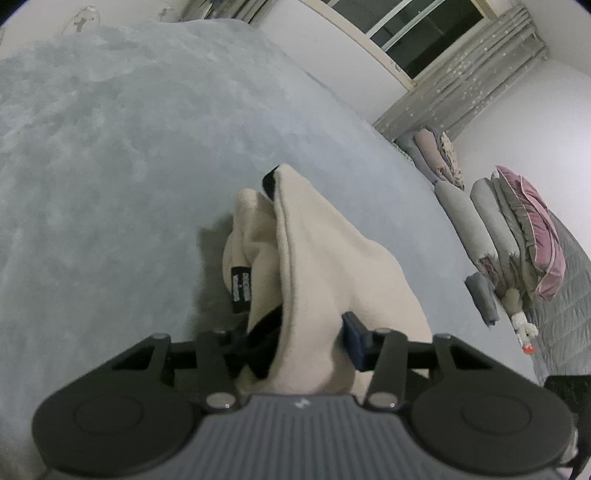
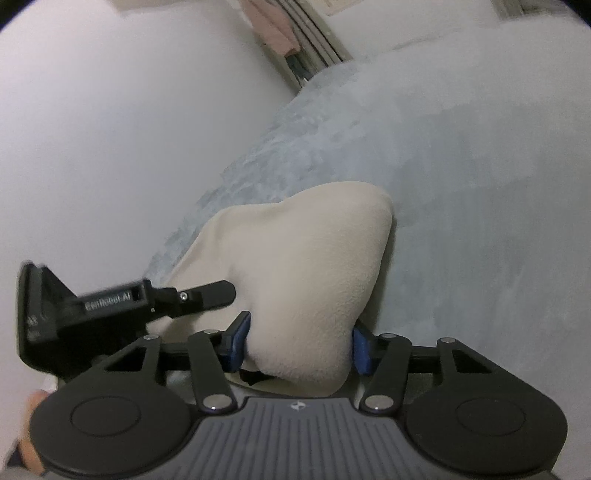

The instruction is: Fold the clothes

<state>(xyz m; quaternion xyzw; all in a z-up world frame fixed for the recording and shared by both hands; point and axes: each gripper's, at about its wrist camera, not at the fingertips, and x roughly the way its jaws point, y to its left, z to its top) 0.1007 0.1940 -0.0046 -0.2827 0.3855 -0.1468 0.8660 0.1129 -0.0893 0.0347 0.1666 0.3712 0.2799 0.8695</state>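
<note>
Left wrist view first: my left gripper has its jaws closed on the cream garment, cloth bunched between the pads and draped forward over them. A black label hangs off the fabric's left fold, and something dark pokes out at the far tip; I can't tell what. The garment hangs just over the bed, throwing a shadow to its left. The bed's pale blue fuzzy cover is bare to the left and ahead, plenty of room there. Its right edge runs diagonally; beyond it sit rolled bedding and pillows, a toy duck, a curtain and a dark window.

Right wrist view now: my right gripper clamps the same garment, blue pads pressed into both flanks, the cloth rising in a rounded hump ahead. The left gripper comes in from the left, its finger against the cloth, close beside my own left jaw. White wall fills the left; open bed spreads right and ahead.
</note>
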